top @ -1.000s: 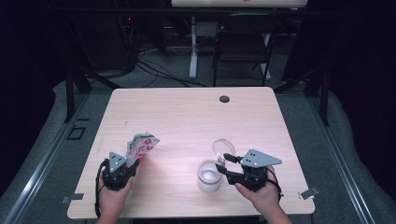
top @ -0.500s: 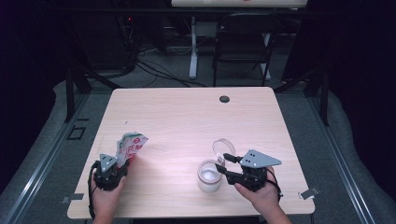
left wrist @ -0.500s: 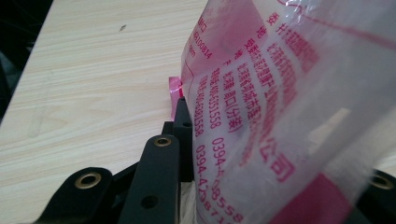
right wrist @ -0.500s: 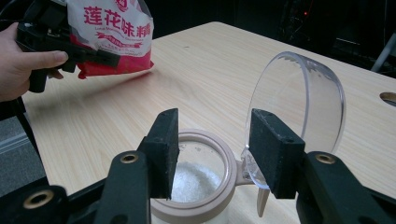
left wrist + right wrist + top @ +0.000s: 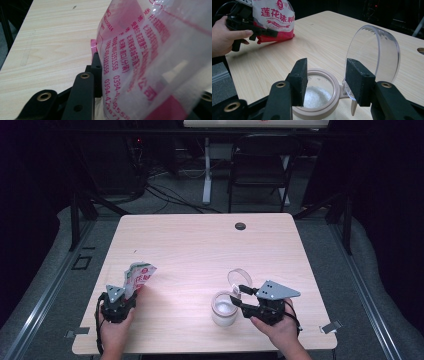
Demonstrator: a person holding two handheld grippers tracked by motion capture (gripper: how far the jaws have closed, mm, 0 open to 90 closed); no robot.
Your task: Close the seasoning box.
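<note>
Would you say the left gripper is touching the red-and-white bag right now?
Touching. In the left gripper view, the bag sits between the left gripper jaws, pressed against the black jaw.

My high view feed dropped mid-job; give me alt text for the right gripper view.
The right tool grips the rim of an open jar of white granules, its clear lid flipped upright. Across the wooden table, the left tool holds a red-and-white bag.

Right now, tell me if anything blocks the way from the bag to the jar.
Nothing visible does. The bag in the left gripper and the open jar have bare table between them; the lid is swung back.
</note>
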